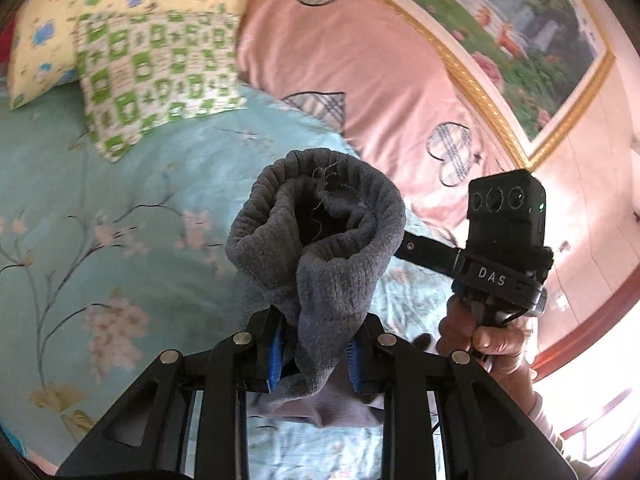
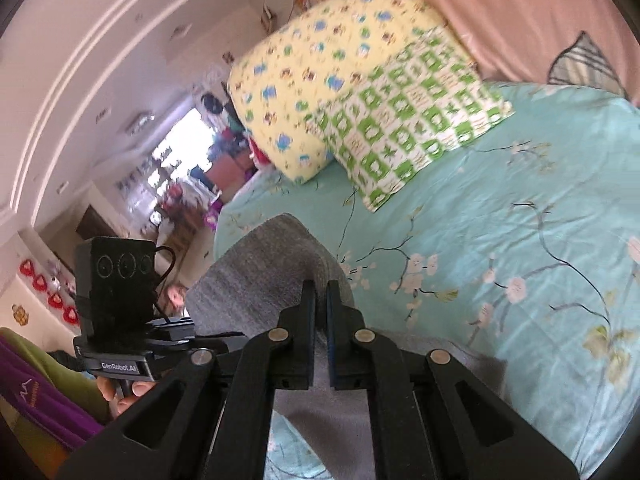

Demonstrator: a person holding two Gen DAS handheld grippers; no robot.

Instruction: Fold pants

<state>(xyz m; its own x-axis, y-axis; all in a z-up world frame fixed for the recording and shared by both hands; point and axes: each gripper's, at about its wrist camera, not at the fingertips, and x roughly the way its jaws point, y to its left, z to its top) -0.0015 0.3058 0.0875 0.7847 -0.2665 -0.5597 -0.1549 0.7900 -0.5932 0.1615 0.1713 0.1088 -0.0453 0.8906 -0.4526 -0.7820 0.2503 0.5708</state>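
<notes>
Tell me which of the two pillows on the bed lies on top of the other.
The green-and-white checked pillow lies on top: its edge overlaps the yellow pillow with blue prints, which sits behind and beneath it, nearer the head of the bed.

Pants [image 1: 316, 240] bunched between left gripper [image 1: 316, 356] fingers, raised above the bed [image 1: 100, 220]. Right gripper [image 2: 320, 320] clamped on pants just right of the left one. Behind: two pillows [image 2: 340, 92] overlapping at the bed's head, blanket [image 1: 340, 48] to their right, picture [image 1: 532, 40] beyond.

Home bedroom, floral bedsheet [image 2: 500, 240], pillows [image 2: 320, 92], framed picture [image 1: 520, 40]
</notes>
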